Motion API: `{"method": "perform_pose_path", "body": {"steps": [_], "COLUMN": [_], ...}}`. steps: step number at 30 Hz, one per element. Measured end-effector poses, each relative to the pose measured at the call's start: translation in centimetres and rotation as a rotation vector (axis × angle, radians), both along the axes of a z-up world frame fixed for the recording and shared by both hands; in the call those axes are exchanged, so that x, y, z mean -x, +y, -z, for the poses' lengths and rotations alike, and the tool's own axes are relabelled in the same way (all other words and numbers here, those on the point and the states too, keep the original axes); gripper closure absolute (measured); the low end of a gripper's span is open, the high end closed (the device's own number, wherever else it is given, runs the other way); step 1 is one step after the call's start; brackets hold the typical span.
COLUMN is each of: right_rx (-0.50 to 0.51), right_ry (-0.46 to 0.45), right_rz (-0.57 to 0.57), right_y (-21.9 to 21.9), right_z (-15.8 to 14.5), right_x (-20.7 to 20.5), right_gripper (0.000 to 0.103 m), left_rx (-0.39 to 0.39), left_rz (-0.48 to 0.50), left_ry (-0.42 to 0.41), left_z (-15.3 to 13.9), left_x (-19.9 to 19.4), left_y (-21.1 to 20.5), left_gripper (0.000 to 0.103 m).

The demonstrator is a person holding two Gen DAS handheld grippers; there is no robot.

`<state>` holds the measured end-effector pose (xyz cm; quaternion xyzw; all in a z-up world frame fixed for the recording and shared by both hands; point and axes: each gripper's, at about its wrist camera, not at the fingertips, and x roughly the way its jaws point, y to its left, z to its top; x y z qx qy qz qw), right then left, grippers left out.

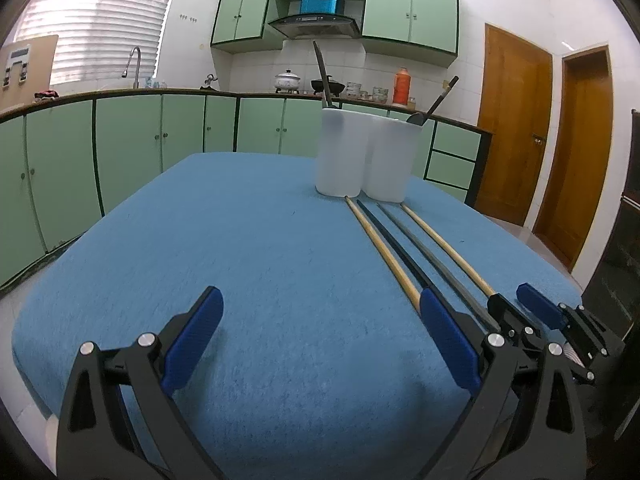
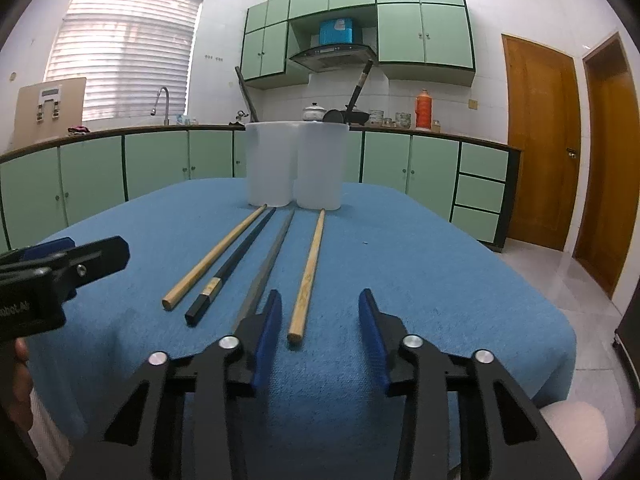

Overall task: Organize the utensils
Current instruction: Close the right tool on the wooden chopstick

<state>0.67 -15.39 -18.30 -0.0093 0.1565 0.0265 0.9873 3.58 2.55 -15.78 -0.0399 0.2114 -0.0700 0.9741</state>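
Several chopsticks lie side by side on the blue cloth: a left wooden one [image 2: 214,257], a black one [image 2: 232,266], a grey one [image 2: 268,264] and a right wooden one [image 2: 308,272]. Two white holders stand behind them, the left holder [image 2: 270,162] with a dark utensil, the right holder [image 2: 322,164] with a dark spoon. My right gripper [image 2: 320,320] is open, its jaws around the near end of the right wooden chopstick. My left gripper [image 1: 320,320] is open and empty, left of the chopsticks [image 1: 380,248]. The right gripper also shows in the left wrist view [image 1: 520,304].
The blue cloth [image 2: 420,280] covers a table with its edges close on the right and near sides. Green cabinets and a counter with pots and an orange flask [image 2: 423,109] run along the back. Wooden doors [image 2: 540,140] are at the right.
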Motion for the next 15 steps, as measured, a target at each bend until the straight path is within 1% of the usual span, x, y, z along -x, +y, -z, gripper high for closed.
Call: {"method": "perform_pose_path", "body": {"steps": [6,10,15], "right_rx": [0.0,-0.018,-0.059], "right_ry": [-0.024,-0.034,-0.033], "right_rz": [0.002,0.002,0.023], "right_y": [0.5,0.5,-0.6], "right_z": [0.4,0.6,0.6], "right_x": [0.2,0.3,0.4], "right_gripper": [0.081,0.095,0.096], "left_rx": [-0.003,-0.005,-0.008], "left_rz": [0.008,0.018,0.029], "left_ry": [-0.004,-0.005,-0.011], "left_z": [0.1,0.2,0.3], "left_x": [0.2,0.3,0.4], "left_y": [-0.5,-0.9,-1.7], "left_gripper": [0.007,0.007,0.007]}}
